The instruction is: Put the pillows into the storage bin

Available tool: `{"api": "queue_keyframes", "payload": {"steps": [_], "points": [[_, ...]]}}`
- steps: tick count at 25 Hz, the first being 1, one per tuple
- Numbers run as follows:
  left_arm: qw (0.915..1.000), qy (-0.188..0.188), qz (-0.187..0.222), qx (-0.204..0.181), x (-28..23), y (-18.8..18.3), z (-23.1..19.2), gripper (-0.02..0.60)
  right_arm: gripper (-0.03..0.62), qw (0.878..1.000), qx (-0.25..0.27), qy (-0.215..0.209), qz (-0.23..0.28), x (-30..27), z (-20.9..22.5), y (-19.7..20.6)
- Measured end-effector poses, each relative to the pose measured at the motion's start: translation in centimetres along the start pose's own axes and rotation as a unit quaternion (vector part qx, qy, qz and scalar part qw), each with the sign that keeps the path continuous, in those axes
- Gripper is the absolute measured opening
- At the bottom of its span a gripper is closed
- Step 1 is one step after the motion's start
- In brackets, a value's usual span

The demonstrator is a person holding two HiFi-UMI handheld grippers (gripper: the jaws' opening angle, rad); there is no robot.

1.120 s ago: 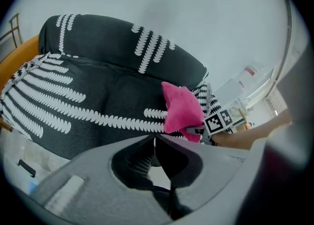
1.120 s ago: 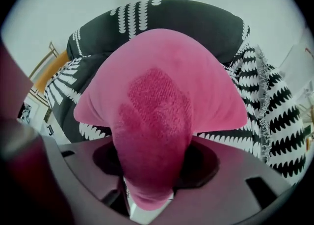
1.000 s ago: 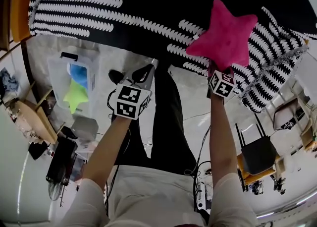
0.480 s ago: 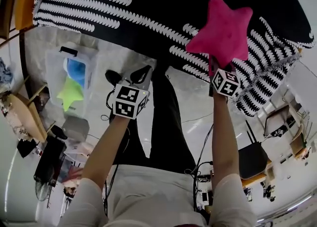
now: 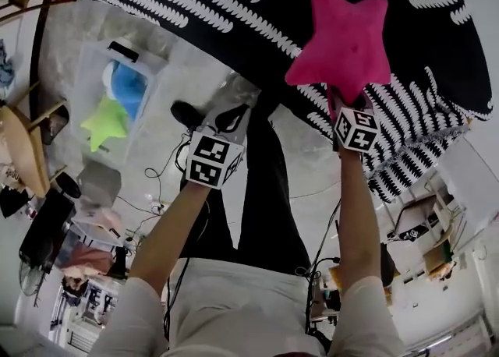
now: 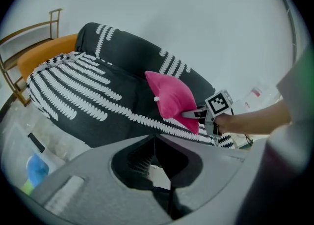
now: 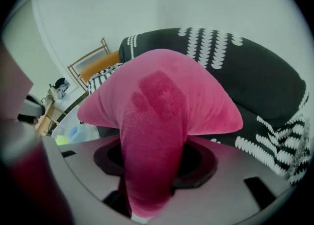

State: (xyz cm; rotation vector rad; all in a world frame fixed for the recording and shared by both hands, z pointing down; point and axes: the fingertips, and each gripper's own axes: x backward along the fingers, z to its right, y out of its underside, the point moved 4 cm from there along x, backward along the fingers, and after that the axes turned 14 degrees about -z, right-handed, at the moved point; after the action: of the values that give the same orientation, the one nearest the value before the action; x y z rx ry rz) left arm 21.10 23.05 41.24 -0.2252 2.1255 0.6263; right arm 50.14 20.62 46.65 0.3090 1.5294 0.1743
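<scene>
pillow (image 5: 341, 40) shifted, striped sofa (image 5: 234, 5), perhaps concrete floor (image 5: 308, 162)

The clear storage bin (image 5: 87, 90) stands on the floor (image 5: 187, 75) near the sofa (image 5: 257, 5), with a strip of bare floor between them. A blue pillow (image 5: 129, 90) and a green pillow (image 5: 105, 123) occupy part of its interior. Loose cables (image 5: 156, 172) and a grey chair (image 5: 97, 184) crowd its near end.
</scene>
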Motion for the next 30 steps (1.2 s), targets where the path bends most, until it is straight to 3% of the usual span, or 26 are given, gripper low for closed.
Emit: {"api": "queue_keyframes", "payload": {"steps": [7, 11, 13, 16, 18, 30], "points": [[0.9978, -0.034, 0.024, 0.051, 4.8, 4.8, -6.1, 0.021, 0.235, 0.997, 0.079, -0.022, -0.010, -0.5, -7.4, -2.5], [0.9948, -0.048, 0.033, 0.083, 4.4, 7.1, -7.6, 0.021, 0.236, 0.992, 0.119, -0.037, -0.017, -2.0, -9.0, -2.9], [0.9938, -0.056, 0.028, 0.092, 3.1, 7.2, -4.8, 0.021, 0.236, 0.989, 0.135, -0.051, -0.023, -1.8, -6.8, -2.3], [0.9901, -0.077, 0.000, 0.118, 2.7, 6.4, 2.5, 0.021, 0.236, 0.983, 0.153, -0.090, -0.045, 0.7, -2.2, -0.8], [0.9861, -0.089, -0.012, 0.140, 3.9, 6.4, 5.0, 0.021, 0.236, 0.978, 0.167, -0.114, -0.057, 2.0, -2.1, -0.5], [0.9688, -0.116, 0.030, 0.217, 9.0, 12.2, -1.5, 0.021, 0.242, 0.943, 0.278, -0.167, -0.078, -1.2, -17.6, -1.8]]}}
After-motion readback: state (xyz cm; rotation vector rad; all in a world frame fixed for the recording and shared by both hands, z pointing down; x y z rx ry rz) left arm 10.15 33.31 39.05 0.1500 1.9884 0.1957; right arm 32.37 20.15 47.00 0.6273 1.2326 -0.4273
